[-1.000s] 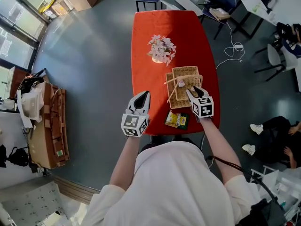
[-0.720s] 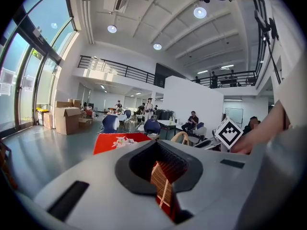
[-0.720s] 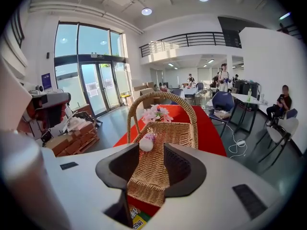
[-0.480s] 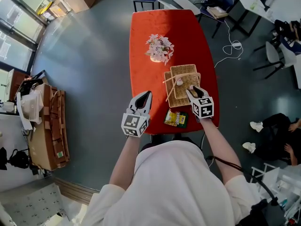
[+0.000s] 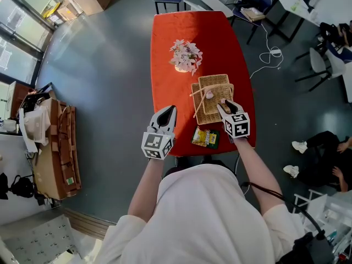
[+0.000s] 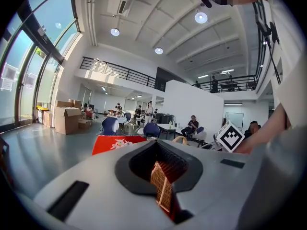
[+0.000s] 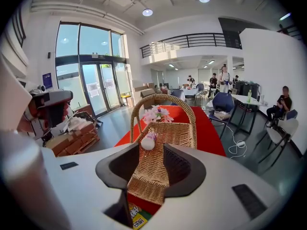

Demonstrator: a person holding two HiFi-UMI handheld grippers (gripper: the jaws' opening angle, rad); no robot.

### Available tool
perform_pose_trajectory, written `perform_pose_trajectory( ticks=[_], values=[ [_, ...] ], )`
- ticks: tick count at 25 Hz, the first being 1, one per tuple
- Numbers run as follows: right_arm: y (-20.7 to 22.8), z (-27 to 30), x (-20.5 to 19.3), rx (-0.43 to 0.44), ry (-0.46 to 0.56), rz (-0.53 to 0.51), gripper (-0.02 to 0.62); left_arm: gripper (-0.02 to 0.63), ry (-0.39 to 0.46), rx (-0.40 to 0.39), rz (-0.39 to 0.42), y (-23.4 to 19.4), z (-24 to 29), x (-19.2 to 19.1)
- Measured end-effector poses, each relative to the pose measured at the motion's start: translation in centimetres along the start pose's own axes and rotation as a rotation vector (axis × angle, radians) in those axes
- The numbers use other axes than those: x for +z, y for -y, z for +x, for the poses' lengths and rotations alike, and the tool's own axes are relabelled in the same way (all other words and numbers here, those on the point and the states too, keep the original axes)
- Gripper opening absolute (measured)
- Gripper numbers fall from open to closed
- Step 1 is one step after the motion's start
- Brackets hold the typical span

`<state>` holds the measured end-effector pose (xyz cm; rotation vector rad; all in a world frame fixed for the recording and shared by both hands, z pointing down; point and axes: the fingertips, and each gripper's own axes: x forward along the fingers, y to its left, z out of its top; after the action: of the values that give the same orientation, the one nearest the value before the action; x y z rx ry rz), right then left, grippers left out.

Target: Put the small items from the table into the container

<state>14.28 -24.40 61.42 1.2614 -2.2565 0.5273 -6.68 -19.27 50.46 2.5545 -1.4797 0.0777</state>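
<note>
A wicker basket [image 5: 215,87] with a hoop handle stands on the red table [image 5: 181,26], and a small pink-and-white item [image 5: 210,96] lies inside it. A yellow-green packet [image 5: 205,138] lies on the table near the front edge, just in front of the basket. My right gripper [image 5: 225,104] hovers at the basket's near right corner, open with nothing between its fingers. In the right gripper view the basket [image 7: 168,143], the pink-and-white item [image 7: 148,141] and the packet [image 7: 136,218] all show beyond the right gripper [image 7: 151,164]. My left gripper [image 5: 169,111] hangs shut and empty over the table's front left edge.
A pot of pink and white flowers [image 5: 186,55] stands behind the basket at mid-table. Grey floor surrounds the table. Chairs and desks [image 5: 258,4] stand beyond its far end, cardboard boxes [image 5: 55,142] sit on the left, and a person's legs [image 5: 316,153] show at the right.
</note>
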Motion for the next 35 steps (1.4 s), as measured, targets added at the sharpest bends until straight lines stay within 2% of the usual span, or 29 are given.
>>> perform_pose_trajectory(
  ticks=[15, 20, 27, 35],
  values=[
    [-1.2, -1.0, -2.9, 0.012, -0.037, 0.007, 0.160, 0.006, -0.033, 0.006, -0.025, 0.4, -1.1, -1.7],
    [-3.1, -1.3, -5.3, 0.043, -0.056, -0.047, 0.159, 0.007, -0.049, 0.011, -0.038, 0.5, -2.1, -2.7],
    [-6.0, -0.4, -10.3, 0.115, -0.149, -0.079, 0.158, 0.006, -0.085, 0.037, -0.060, 0.1, -3.7, -4.6],
    [-7.2, 2.7, -18.3, 0.192, -0.316, -0.099, 0.159, 0.007, -0.139, 0.075, -0.082, -0.9, -5.1, -8.6]
  ],
)
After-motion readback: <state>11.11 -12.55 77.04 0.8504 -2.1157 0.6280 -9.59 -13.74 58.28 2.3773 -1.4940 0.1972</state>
